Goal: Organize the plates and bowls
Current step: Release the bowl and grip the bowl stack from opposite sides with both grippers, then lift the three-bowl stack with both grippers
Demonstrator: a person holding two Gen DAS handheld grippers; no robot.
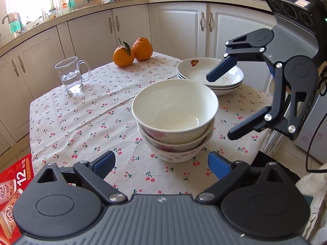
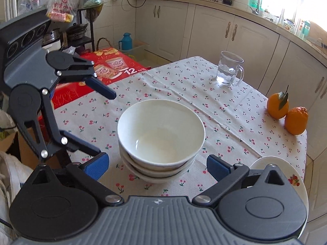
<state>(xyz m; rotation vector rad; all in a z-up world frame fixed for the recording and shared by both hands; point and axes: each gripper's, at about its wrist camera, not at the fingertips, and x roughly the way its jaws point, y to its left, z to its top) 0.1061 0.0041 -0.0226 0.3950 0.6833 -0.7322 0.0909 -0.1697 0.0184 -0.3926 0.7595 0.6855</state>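
Observation:
A stack of three white bowls point(image 1: 174, 110) point(image 2: 160, 130) with pink flowers on their sides stands on the cherry-print tablecloth point(image 1: 85, 120). Behind it in the left wrist view sits a stack of shallow white plates point(image 1: 196, 71); in the right wrist view one plate rim point(image 2: 286, 169) shows at the lower right. My left gripper point(image 1: 161, 159) point(image 2: 105, 124) is open, its blue pads just short of the bowls on either side. My right gripper point(image 2: 157, 163) point(image 1: 220, 107) is open too. It faces the bowls from the other side, with one finger over the plates. Neither touches the bowls.
A glass mug point(image 1: 71, 75) point(image 2: 229, 69) with some water stands near the table's far edge. Two oranges point(image 1: 132, 52) point(image 2: 286, 112) sit at a corner. A red carton point(image 1: 12, 181) point(image 2: 114, 67) lies on the floor beside the table. White kitchen cabinets point(image 1: 130, 26) run behind.

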